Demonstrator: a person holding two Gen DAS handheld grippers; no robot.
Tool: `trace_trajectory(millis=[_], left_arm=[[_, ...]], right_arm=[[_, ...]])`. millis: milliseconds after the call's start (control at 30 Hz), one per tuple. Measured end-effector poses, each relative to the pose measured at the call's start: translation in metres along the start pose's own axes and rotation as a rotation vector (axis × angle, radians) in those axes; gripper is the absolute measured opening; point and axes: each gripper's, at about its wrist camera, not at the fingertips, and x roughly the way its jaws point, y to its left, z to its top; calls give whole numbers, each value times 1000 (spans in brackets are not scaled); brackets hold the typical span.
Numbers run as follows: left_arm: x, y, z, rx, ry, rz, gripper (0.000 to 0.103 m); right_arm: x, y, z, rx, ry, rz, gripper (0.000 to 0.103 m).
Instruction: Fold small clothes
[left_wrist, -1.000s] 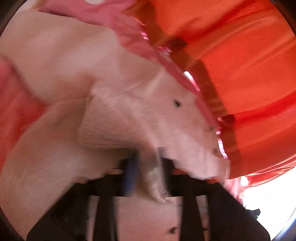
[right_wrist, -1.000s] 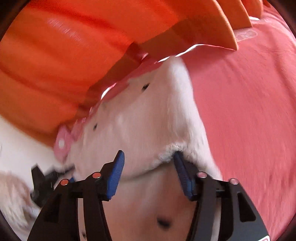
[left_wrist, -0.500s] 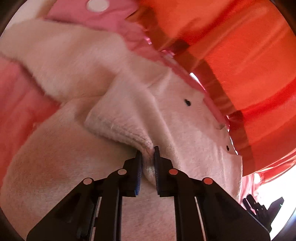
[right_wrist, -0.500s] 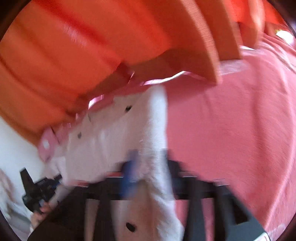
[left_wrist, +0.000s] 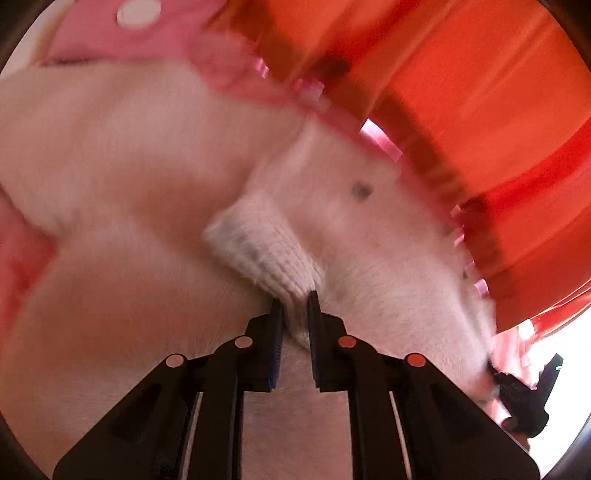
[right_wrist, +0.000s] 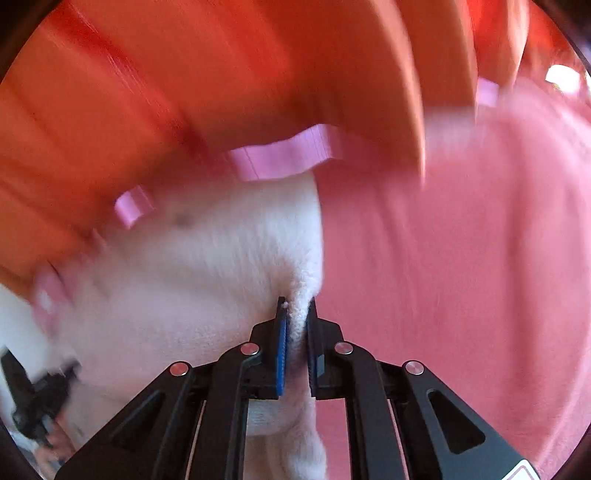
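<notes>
A small white fleece garment (left_wrist: 129, 155) with dark dots and a ribbed cuff (left_wrist: 266, 254) lies on a pink sheet. My left gripper (left_wrist: 295, 306) is shut on the fabric just below the cuff. In the right wrist view the same garment (right_wrist: 192, 280) fills the lower left. My right gripper (right_wrist: 295, 310) is shut on its right edge, where it borders the pink sheet (right_wrist: 461, 258). The right gripper also shows in the left wrist view (left_wrist: 524, 398) at the garment's far corner, and the left gripper shows in the right wrist view (right_wrist: 33, 398).
Orange cushions (left_wrist: 480, 92) rise behind the garment, also in the right wrist view (right_wrist: 184, 74). A pink piece with white dots (left_wrist: 122, 33) lies at the garment's far side. A pink frilled edge (right_wrist: 284, 155) runs under the cushions.
My right gripper, open around the garment's edge a second ago, has shut on it. My left gripper stays shut on the fabric by the cuff. Both views have shifted.
</notes>
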Motion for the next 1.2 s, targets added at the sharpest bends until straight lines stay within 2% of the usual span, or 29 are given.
trace_trajectory(millis=[100,133,167,200,233,300,367,400,467,500,567,600,633,700,733,767,800,833,900,967,1033,1067,1100,1133,1167,1200], left_arm=[[-23,10,-5,-39,-7,-54,16],[-37,16,-6,-45,-17,-62,22],[-51,22,-9,-41,-33,-57,34],[-70,30,-15,-30,-57,-34,41],[-85,39,-21,-21,-68,-13,53],[-114,64,-37,3,-59,55,58],[-133,88,-56,-3,-20,112,69],[-145,105,-73,-25,15,144,72],[-156,124,-91,-65,51,155,76],[-162,133,-105,-96,64,128,77],[-168,131,-116,-102,43,110,91],[-169,126,-120,-116,59,109,91],[-167,120,-122,-116,70,108,89],[-161,105,-122,-91,108,83,51],[-159,98,-122,-85,147,70,17],[-163,93,-122,-86,170,47,10],[-171,90,-124,-81,159,28,10],[-183,85,-127,-51,142,41,9],[-198,84,-136,-11,138,50,8],[-197,95,-150,-32,179,52,6],[-178,112,-170,-47,241,107,6],[-176,116,-175,-63,229,92,7],[-180,117,-175,-76,209,82,7],[-183,117,-171,-92,210,62,6],[-188,117,-165,-106,190,43,9],[-197,115,-152,-100,144,35,12]], right_arm=[[-47,6,-9,0,-41,66,16],[-66,4,-16,-13,-56,79,21],[-83,4,-31,-31,-50,81,26],[-92,3,-45,-47,-32,85,38],[-98,1,-63,-65,-9,85,45],[-112,-12,-110,-98,65,63,47],[-117,-18,-155,-93,162,62,50],[-120,-21,-175,-84,204,77,51],[-121,-14,-204,-88,227,116,53],[-125,-9,-211,-106,207,124,62],[-123,4,-215,-160,210,87,63],[-120,8,-213,-170,213,93,48],[-120,11,-209,-163,216,118,9],[-129,12,-192,-107,192,170,10],[-139,13,-188,-110,155,175,9],[-160,15,-184,-131,106,164,9],[-179,15,-179,-151,60,146,8],[-199,9,-178,-158,28,128,8],[-211,-4,-180,-149,25,95,8],[-201,-27,-190,-128,84,49,8],[-163,-46,-213,-93,214,22,9],[-152,-47,-221,-85,245,-3,10],[-153,-44,-223,-83,211,-12,11],[-156,-41,-223,-90,199,-34,19],[-161,-34,-220,-105,185,-92,21],[-170,-25,-215,-122,130,-169,22]])
